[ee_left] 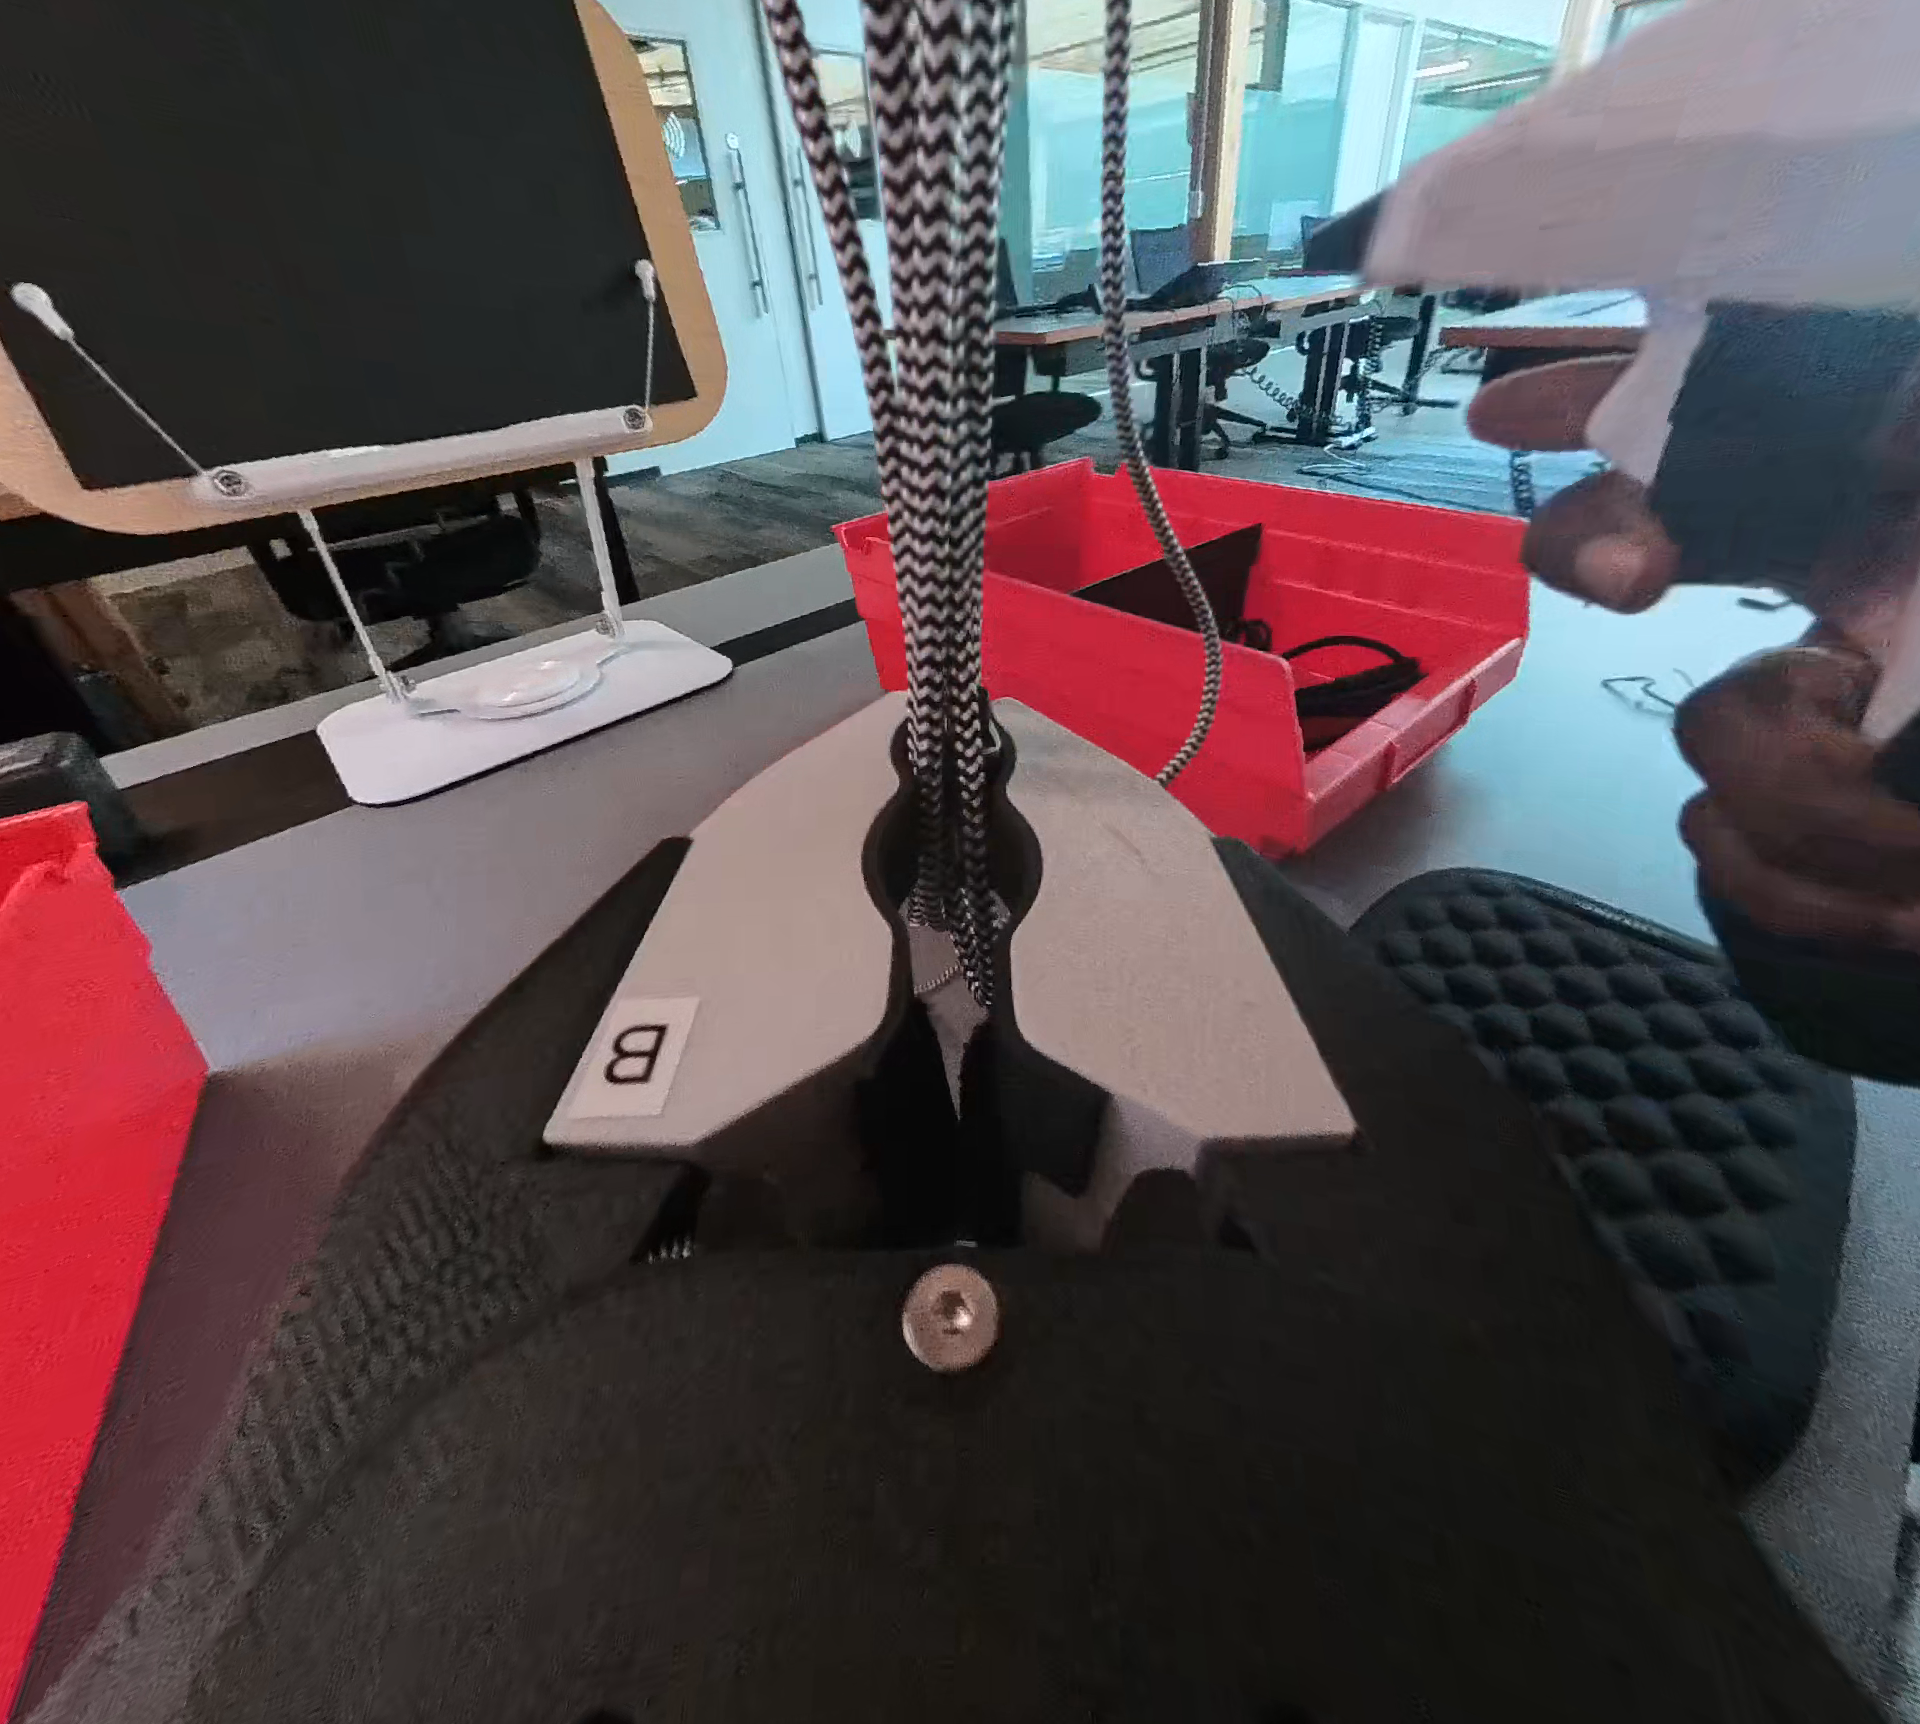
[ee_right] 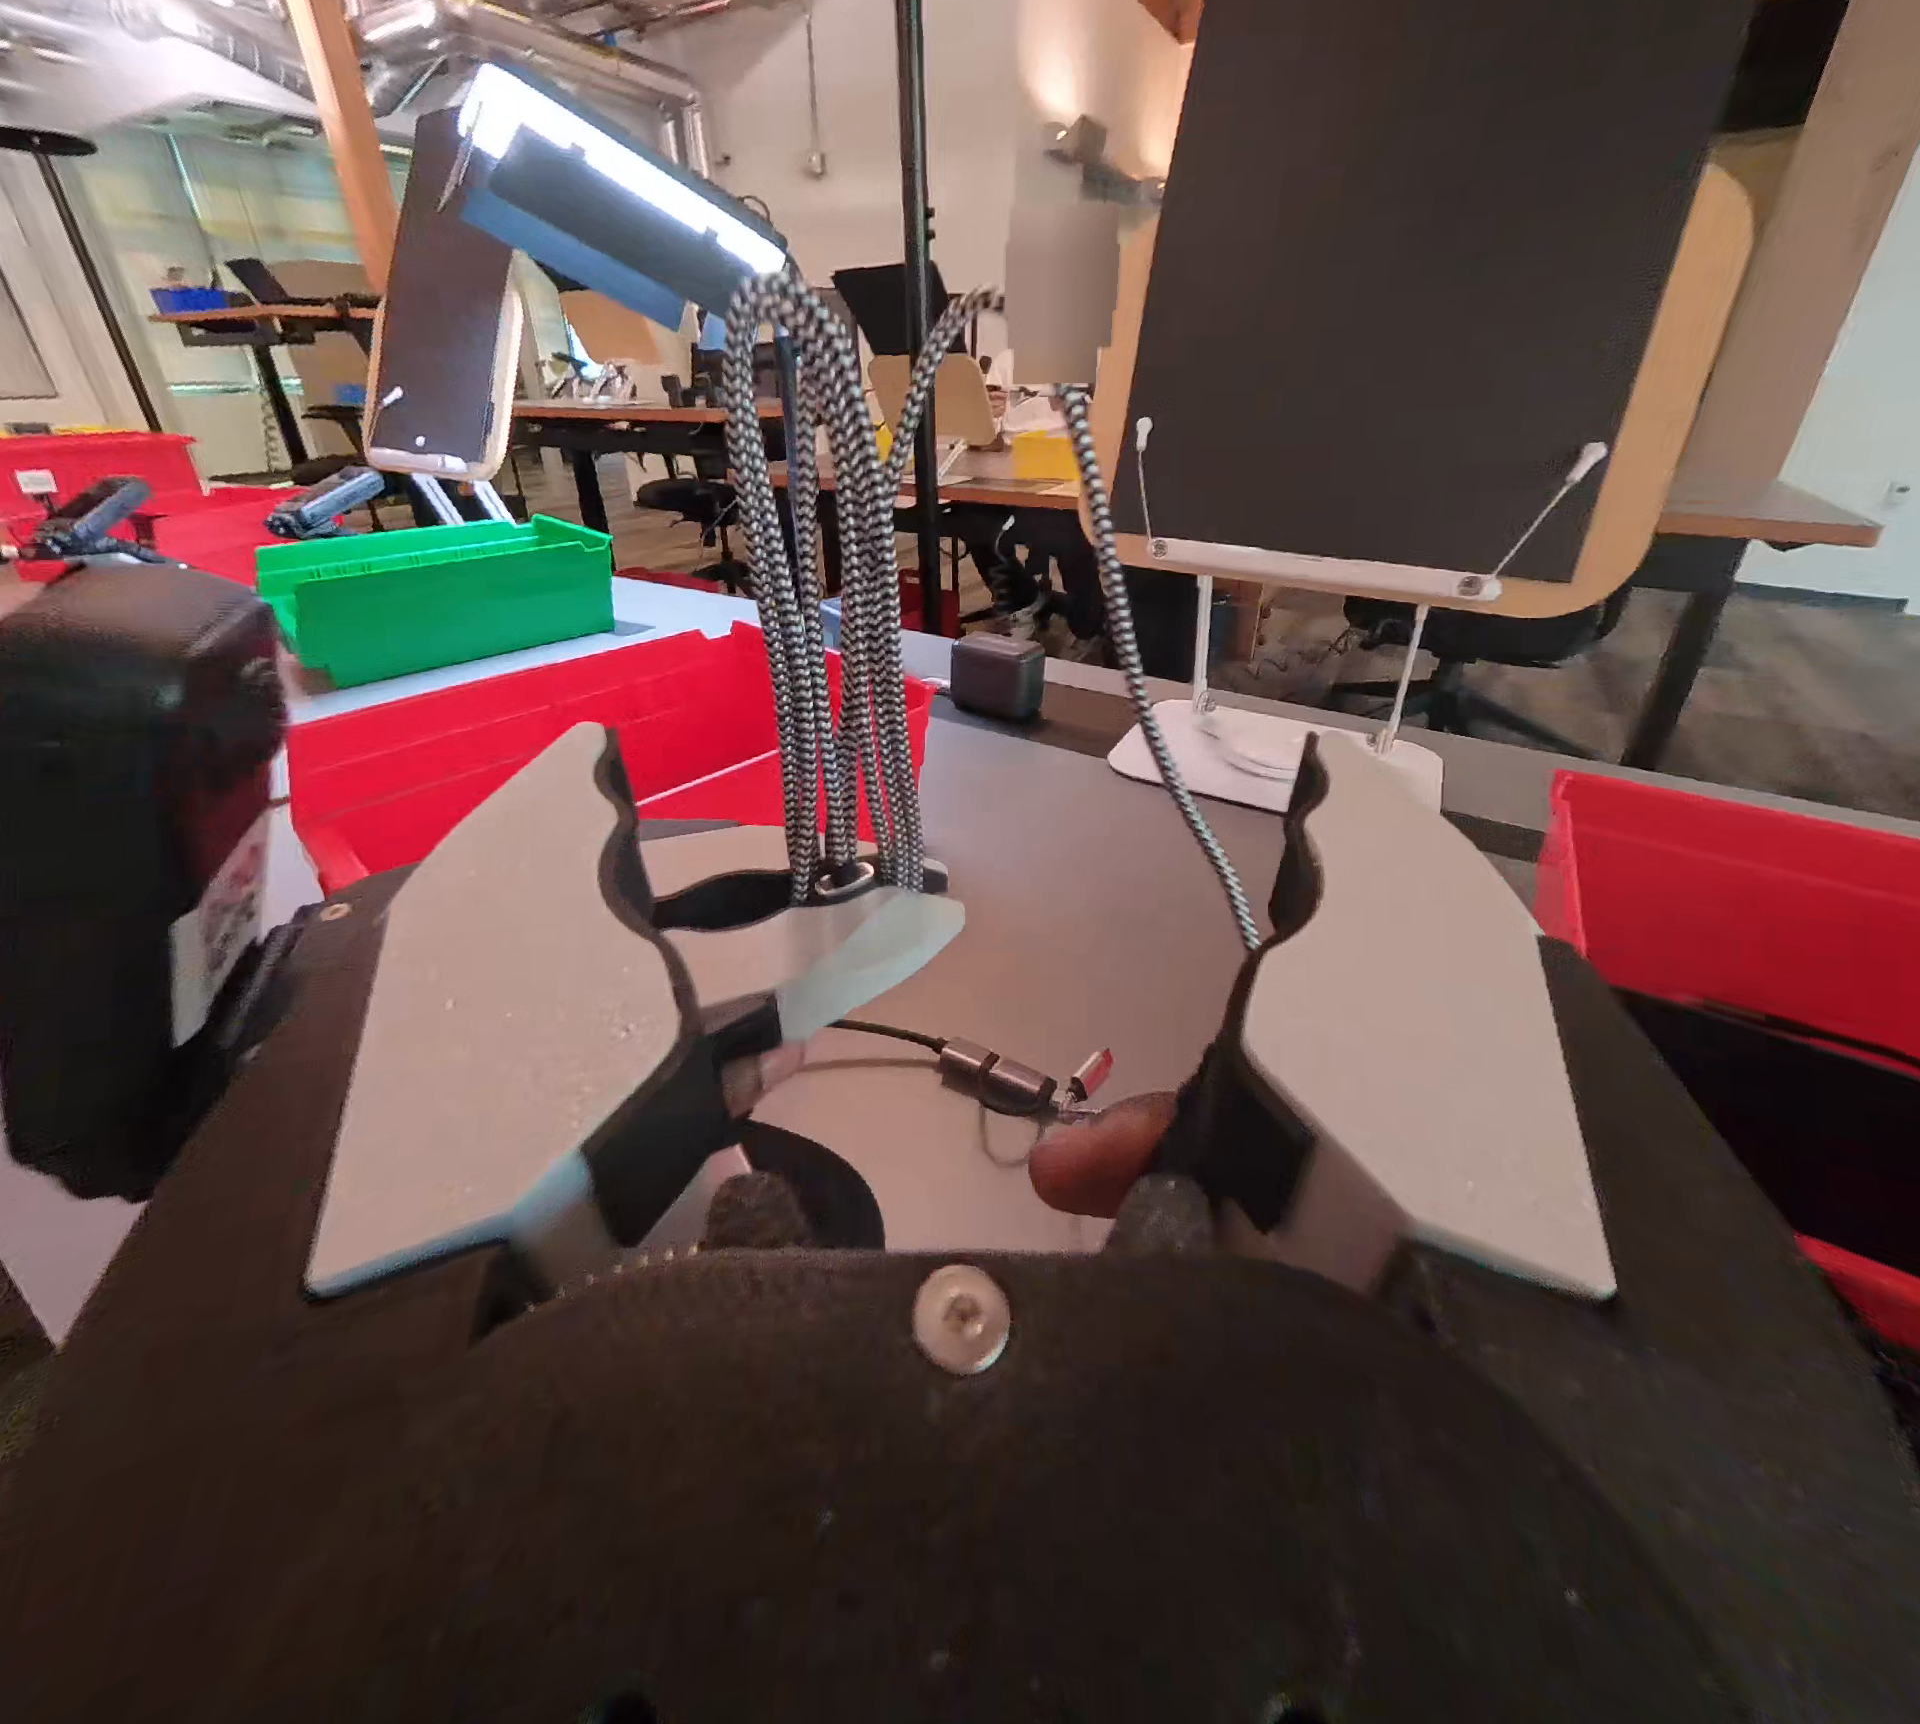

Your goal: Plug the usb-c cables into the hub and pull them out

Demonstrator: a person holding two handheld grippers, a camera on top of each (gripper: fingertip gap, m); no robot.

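On the dark tabletop [ee_right: 1091, 853], between the fingers of the left gripper [ee_left: 951, 770], the hub [ee_right: 883, 885] sat clamped: its silvery edge showed in the gap where the grey jaws met in the left wrist view. From it a bundle of black-and-white braided usb-c cables [ee_left: 940, 324] rose straight up and looped over a tilted lamp head [ee_right: 613, 209], so several appeared already plugged in, though the ports themselves were hidden by the jaws. One more braided cable [ee_right: 1153, 687] hung loose and apart from the bundle, its lower end slipping behind the inner edge of one finger of the right gripper [ee_right: 951, 801], whose jaws stood wide apart and held nothing. By my reading, the plugging-in was mostly done, with this last cable left to seat, and the whole pulling-out stage not yet begun.

A small dark adapter [ee_right: 997, 1066] on a thin lead lay nearer the camera. Farther out stood a red bin [ee_left: 1299, 635] with dark cords inside, a black board on a white stand [ee_left: 312, 147], and a green bin [ee_right: 436, 599].
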